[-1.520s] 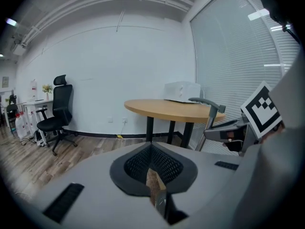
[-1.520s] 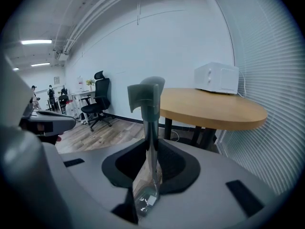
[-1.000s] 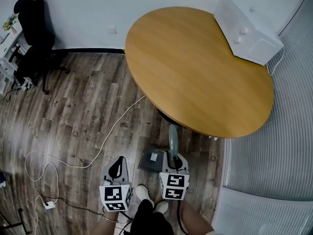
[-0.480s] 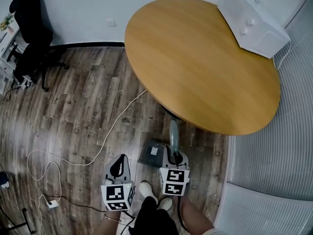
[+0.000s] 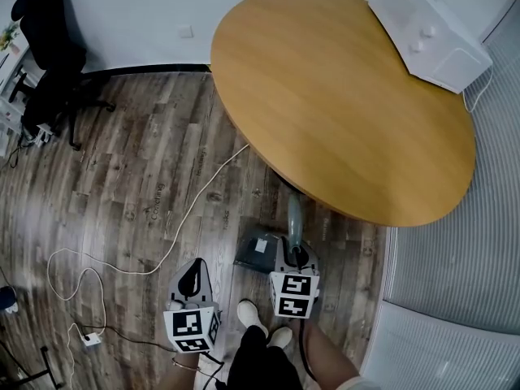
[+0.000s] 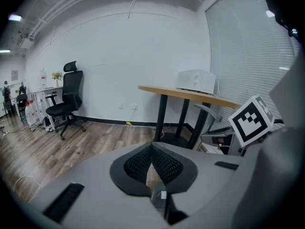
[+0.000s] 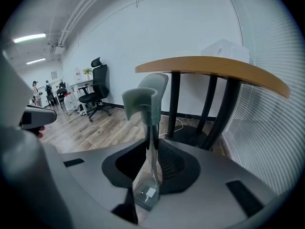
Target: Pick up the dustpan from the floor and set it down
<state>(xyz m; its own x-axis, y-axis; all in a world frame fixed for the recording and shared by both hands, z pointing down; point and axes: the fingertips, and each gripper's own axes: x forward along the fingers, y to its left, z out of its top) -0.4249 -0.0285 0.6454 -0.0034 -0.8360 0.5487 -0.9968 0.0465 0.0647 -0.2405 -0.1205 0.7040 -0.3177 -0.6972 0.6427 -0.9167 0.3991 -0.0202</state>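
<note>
The right tool [image 5: 294, 255] is pinched tight on the dustpan [image 5: 258, 248]. It holds the thin part of the handle [image 7: 146, 103], and the handle stands almost straight up between the two jaws. I think it is held this way so the dark pan hangs flat below and can go down on the floor [image 5: 122, 177] without tipping. The pan is low, just in front of the person's shoes [image 5: 250, 316] and near the foot of the round wooden surface [image 5: 341, 96]. I cannot tell if the pan touches the floor yet.

The left tool [image 5: 195, 268] is closed with nothing in it. It waits off to the side, well apart from the dustpan. One tool seems to be enough for this light thing, so the left one likely just keeps out of the way. A white cord [image 5: 195, 201] lies on the floor to the left, away from the pan.

Since a second ago, the right tool and the dustpan have sunk a little and slid a bit nearer the surface. The pinch on the handle looks the same. The left tool has moved down a little too, and it is closed as before. The step looks like setting the dustpan down.
</note>
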